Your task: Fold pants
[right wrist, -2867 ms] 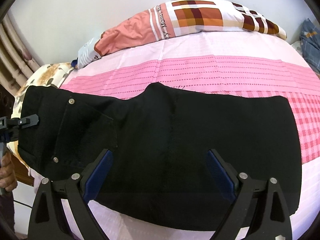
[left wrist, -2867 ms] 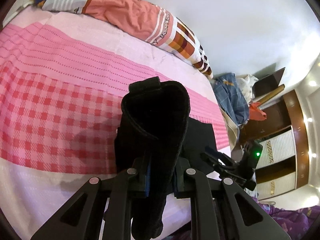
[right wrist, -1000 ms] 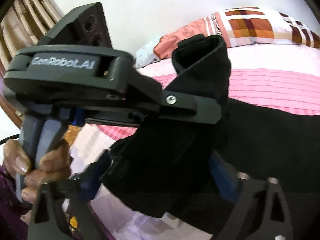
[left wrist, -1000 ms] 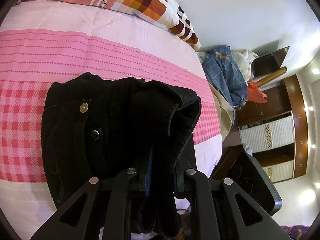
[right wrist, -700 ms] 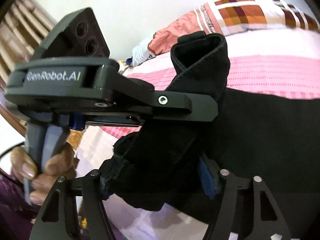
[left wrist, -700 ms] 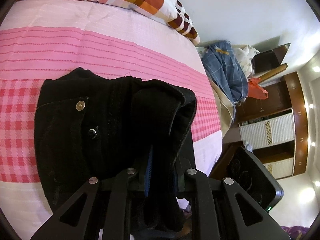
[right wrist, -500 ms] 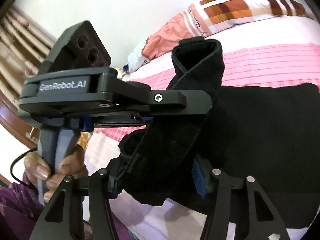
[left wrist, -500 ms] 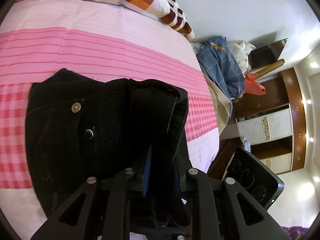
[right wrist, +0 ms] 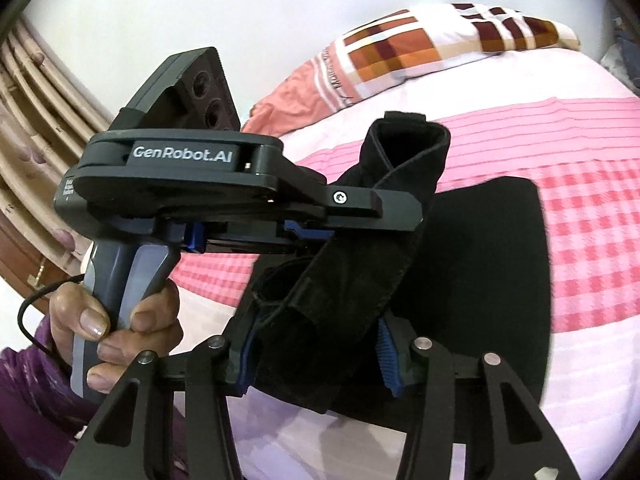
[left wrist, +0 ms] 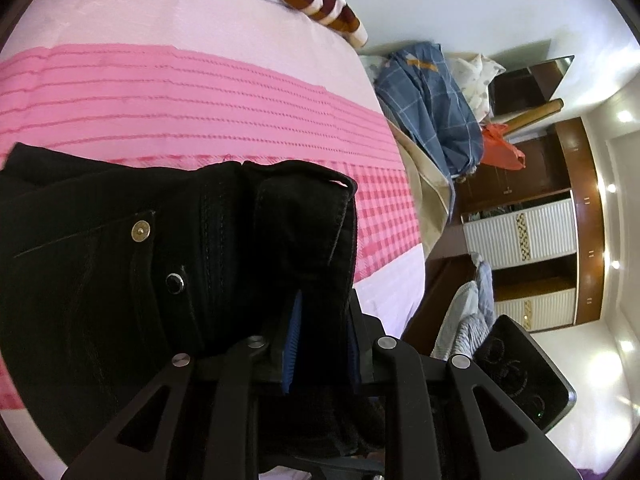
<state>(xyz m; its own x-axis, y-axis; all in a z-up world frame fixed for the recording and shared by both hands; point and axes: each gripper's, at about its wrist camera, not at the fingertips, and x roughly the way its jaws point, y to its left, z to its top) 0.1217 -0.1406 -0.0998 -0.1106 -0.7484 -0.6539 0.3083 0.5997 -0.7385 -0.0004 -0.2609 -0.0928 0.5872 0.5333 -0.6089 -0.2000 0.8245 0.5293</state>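
The black pants (left wrist: 100,300) lie on the pink bed sheet (left wrist: 200,92), with a metal rivet and a button showing. My left gripper (left wrist: 320,320) is shut on a raised fold of the waistband. In the right wrist view the left gripper (right wrist: 384,208) reaches in from the left, held by a hand (right wrist: 132,320), and lifts that fold off the flat black pants (right wrist: 480,280). Below it, my right gripper (right wrist: 316,356) is closing on the hanging part of the same fold. The cloth fills the gap between its blue pads (right wrist: 386,344).
A patchwork pillow (right wrist: 420,52) lies at the head of the bed. Past the bed's right edge are a blue checked cloth (left wrist: 432,100) and a brown wardrobe (left wrist: 520,240). A wooden bed frame (right wrist: 24,208) stands at the left.
Both grippers have shifted sideways over the bed. The right jaws have narrowed from wide apart onto the fold that the left gripper holds up. The left grip is unchanged.
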